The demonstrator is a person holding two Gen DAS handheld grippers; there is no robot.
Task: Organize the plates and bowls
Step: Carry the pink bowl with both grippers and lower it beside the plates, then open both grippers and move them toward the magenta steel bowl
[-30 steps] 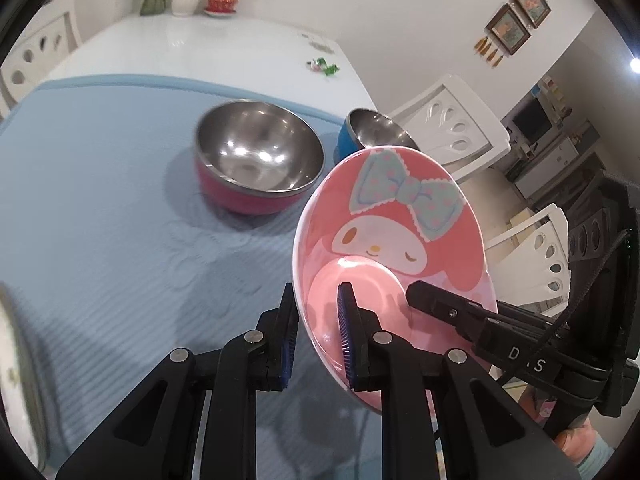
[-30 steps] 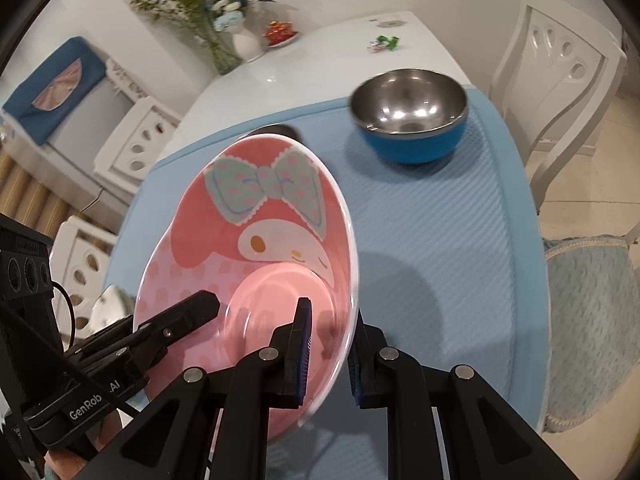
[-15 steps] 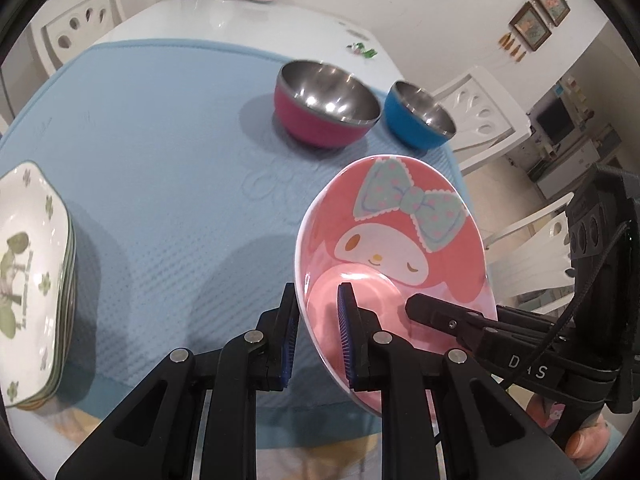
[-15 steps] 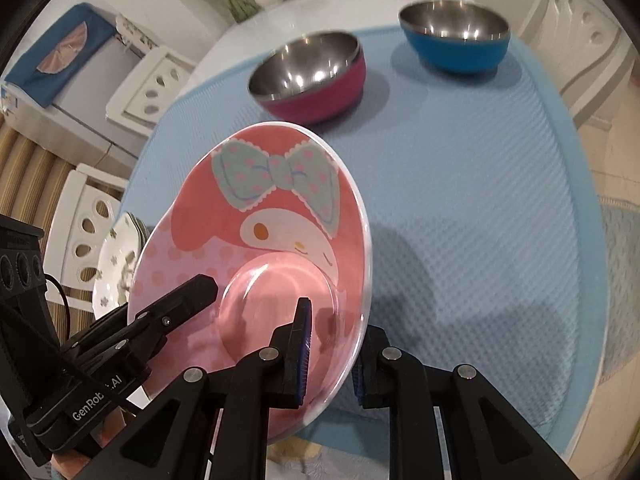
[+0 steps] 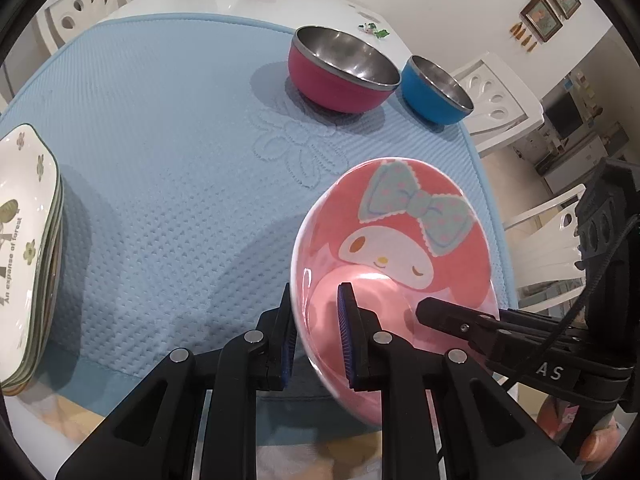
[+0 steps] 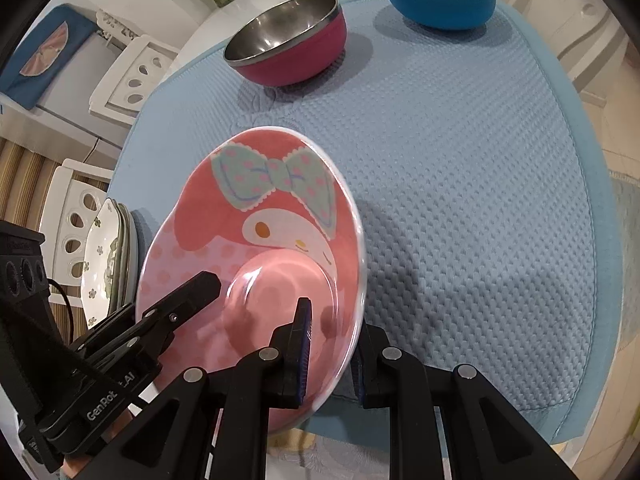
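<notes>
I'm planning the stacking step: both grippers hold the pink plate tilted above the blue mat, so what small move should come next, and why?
Probably carry the pink plate sideways toward the stack of white plates at the mat's edge, levelling it on the way. The left gripper and right gripper both clamp its rim, it hangs tilted, and the two bowls sit apart at the far side.

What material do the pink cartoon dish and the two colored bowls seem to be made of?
Pink cartoon dish: probably melamine or plastic, glossy, with a printed picture and soft highlights. Magenta bowl and blue bowl: steel inside, with mirror-like reflections and a metal rim; the colored outer shell looks matte, perhaps plastic or a coating.
</notes>
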